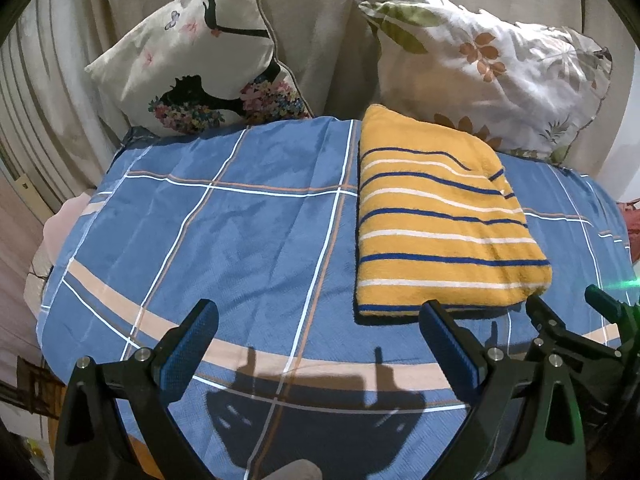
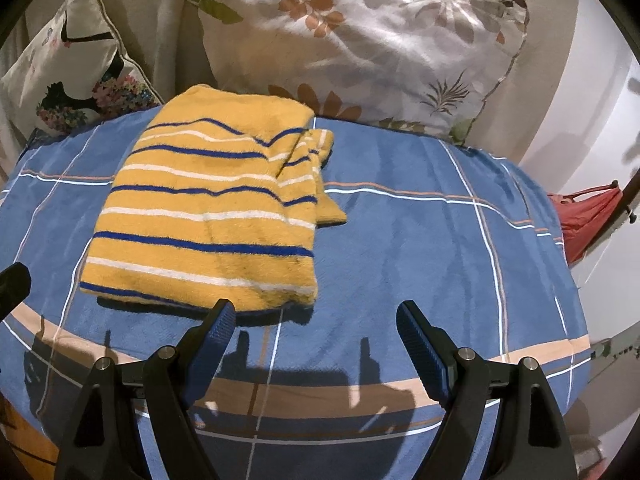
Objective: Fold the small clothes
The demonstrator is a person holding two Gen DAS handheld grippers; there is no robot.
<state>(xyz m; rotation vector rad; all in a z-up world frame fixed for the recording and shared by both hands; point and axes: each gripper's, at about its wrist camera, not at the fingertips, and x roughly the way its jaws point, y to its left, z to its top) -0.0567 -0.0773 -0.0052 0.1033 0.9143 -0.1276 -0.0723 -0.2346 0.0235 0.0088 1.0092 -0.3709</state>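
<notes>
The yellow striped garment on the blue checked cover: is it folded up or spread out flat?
Folded. The yellow striped garment lies as a compact, thick rectangle with doubled layers along its near edge, a sleeve-like part tucked beside it.

Blue plaid bedsheet covering the surface, folded yellow striped garment lying at centre right, silhouette-print cushion upper left, leaf-print pillow upper right
</notes>
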